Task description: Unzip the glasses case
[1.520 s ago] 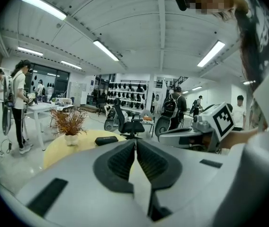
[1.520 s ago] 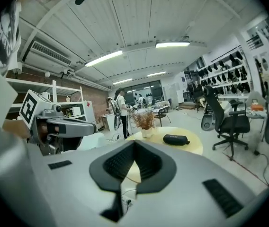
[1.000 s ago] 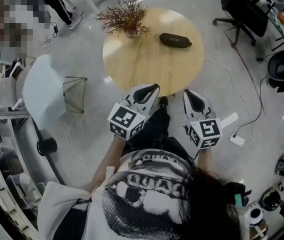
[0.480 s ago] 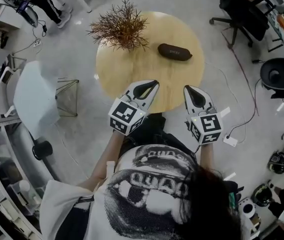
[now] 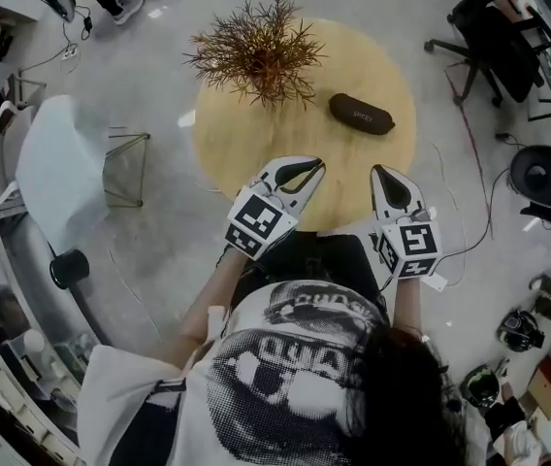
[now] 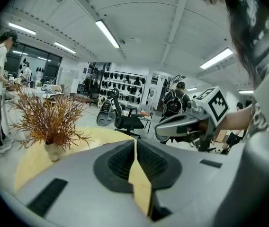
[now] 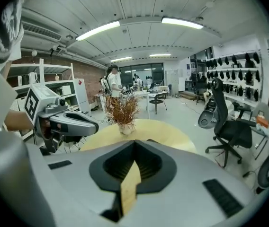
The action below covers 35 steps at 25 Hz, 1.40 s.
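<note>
Round wooden desk (image 5: 256,134) held the glasses case (image 5: 361,114) at upper right, near a dried plant (image 5: 261,51). Left tongs (image 5: 314,167) and right tongs (image 5: 380,172) hovered at its lower edge, pressed together and empty. This looked like the approach step; next, reach across for the zipper.

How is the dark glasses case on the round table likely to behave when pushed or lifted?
The case lies flat and elongated, so it probably slides rather than rolls on the smooth table. Its rounded, even outline suggests a fairly stiff shell. It looks small, so likely light.
</note>
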Each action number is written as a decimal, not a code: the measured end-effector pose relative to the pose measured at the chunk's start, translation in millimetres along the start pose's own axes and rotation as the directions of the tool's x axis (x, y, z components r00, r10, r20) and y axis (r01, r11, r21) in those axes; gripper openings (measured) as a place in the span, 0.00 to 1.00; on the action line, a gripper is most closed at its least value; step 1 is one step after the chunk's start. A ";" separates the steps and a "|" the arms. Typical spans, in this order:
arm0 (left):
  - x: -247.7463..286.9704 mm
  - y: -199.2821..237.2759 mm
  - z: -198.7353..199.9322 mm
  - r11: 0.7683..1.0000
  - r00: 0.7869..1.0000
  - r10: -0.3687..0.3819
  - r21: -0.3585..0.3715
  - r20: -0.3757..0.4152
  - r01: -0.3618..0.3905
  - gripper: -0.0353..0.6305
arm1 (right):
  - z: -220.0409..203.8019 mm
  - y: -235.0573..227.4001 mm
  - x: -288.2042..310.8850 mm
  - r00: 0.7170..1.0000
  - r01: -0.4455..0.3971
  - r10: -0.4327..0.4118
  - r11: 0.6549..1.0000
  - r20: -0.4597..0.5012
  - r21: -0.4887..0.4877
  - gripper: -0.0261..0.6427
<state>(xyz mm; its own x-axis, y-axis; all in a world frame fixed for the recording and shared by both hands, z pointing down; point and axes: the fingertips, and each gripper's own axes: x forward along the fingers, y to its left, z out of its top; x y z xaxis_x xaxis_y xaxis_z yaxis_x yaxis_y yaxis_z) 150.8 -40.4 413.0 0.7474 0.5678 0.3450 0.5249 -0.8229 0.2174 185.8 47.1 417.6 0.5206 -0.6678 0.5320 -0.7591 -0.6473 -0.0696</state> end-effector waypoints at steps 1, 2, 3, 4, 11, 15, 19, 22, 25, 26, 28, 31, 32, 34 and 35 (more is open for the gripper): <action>0.0 3.4 -0.8 1.000 1.000 0.004 -0.005 0.000 -0.004 0.09 | 0.6 -0.7 4.8 1.000 -0.007 0.006 1.000 -0.006 -0.009 0.04; -0.1 7.0 -1.6 1.000 1.000 0.009 -0.011 0.000 -0.009 0.09 | 1.2 -1.9 9.7 1.000 -0.013 0.013 1.000 -0.013 -0.019 0.04; -0.4 10.3 -2.1 1.000 1.000 0.015 -0.018 0.001 -0.015 0.09 | 1.4 -3.6 14.4 1.000 -0.021 0.020 0.999 -0.022 -0.030 0.04; -1.0 13.1 -2.0 0.999 1.000 0.023 -0.026 0.003 -0.023 0.09 | 1.2 -5.7 18.9 0.999 -0.030 0.028 0.999 -0.035 -0.043 0.05; -9.5 34.0 3.4 0.988 0.992 0.123 -0.099 0.042 -0.118 0.09 | -1.8 -28.6 62.2 0.978 -0.156 0.126 0.971 -0.165 -0.179 0.20; -11.7 37.0 1.1 0.972 0.978 0.203 -0.133 0.041 -0.196 0.09 | -12.3 -44.4 98.4 0.943 -0.266 0.198 0.931 -0.267 -0.248 0.33; -13.4 39.7 -7.6 0.928 0.945 0.326 -0.195 0.013 -0.317 0.09 | -26.2 -54.3 138.4 0.887 -0.390 0.267 0.869 -0.376 -0.303 0.43; -11.3 39.0 -12.5 0.884 0.913 0.409 -0.242 -0.012 -0.399 0.09 | -39.5 -59.3 161.9 0.832 -0.482 0.322 0.822 -0.452 -0.302 0.48; -6.5 32.6 -15.7 0.850 0.886 0.463 -0.266 -0.032 -0.455 0.09 | -51.0 -64.1 173.5 0.776 -0.554 0.370 0.787 -0.512 -0.271 0.54; -5.6 31.7 -17.5 0.838 0.875 0.482 -0.270 -0.041 -0.474 0.09 | -53.6 -65.2 176.7 0.759 -0.575 0.381 0.772 -0.527 -0.270 0.54; -5.2 31.9 -21.2 0.809 0.849 0.524 -0.278 -0.059 -0.518 0.09 | -58.4 -66.8 182.7 0.723 -0.621 0.401 0.733 -0.563 -0.276 0.54; -5.8 28.7 -25.5 0.761 0.810 0.582 -0.303 -0.071 -0.574 0.09 | -68.0 -67.8 188.9 0.652 -0.697 0.432 0.665 -0.623 -0.269 0.54; -6.1 26.6 -27.3 0.748 0.800 0.596 -0.311 -0.075 -0.586 0.09 | -71.5 -68.1 189.9 0.633 -0.715 0.438 0.648 -0.639 -0.264 0.54; -7.1 22.3 -31.6 0.727 0.782 0.618 -0.318 -0.085 -0.609 0.09 | -76.9 -69.0 192.3 0.611 -0.732 0.439 0.629 -0.659 -0.260 0.54; -7.9 20.2 -33.8 0.716 0.772 0.629 -0.320 -0.091 -0.621 0.09 | -78.6 -69.6 193.8 0.605 -0.737 0.439 0.624 -0.664 -0.259 0.51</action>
<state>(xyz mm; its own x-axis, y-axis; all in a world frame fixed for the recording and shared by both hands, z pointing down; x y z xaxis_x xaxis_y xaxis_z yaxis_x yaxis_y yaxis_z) 141.8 -62.1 445.5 0.8701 -0.0805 0.4862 -0.2183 -0.9475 0.2337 308.8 -8.4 591.8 -0.2777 -0.4448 0.8515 -0.9588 0.1831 -0.2171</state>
